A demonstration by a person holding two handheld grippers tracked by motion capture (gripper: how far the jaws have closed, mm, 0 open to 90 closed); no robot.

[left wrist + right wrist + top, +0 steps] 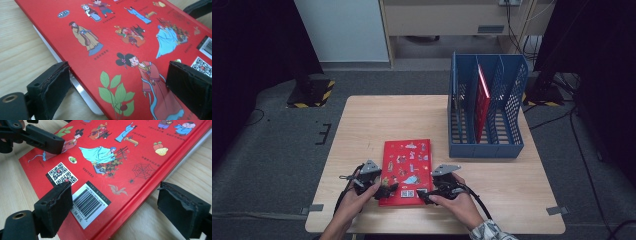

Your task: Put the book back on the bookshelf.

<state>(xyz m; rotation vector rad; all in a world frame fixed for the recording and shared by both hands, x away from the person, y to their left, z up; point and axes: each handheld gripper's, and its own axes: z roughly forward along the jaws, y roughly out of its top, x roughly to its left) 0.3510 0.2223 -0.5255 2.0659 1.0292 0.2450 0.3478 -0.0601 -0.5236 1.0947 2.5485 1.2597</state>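
Between both grippers: red picture book (406, 171), flat on wooden table (377, 117). Left gripper (384, 190) and right gripper (424, 195) straddle its near corners, jaws wide, gripping nothing. Beyond right gripper: blue file rack (486, 146).

Right tool (120, 212) hovers with jaws spread wide over the red book's (107, 157) spine corner, one jaw above the barcode (88, 203), the other over the wooden surface (195, 170). The left tool (37, 138) sits at the far corner.

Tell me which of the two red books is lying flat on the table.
The illustrated red book at the table's near edge, between both grippers, lies flat, back cover up. The other red book stands upright in the blue file rack.
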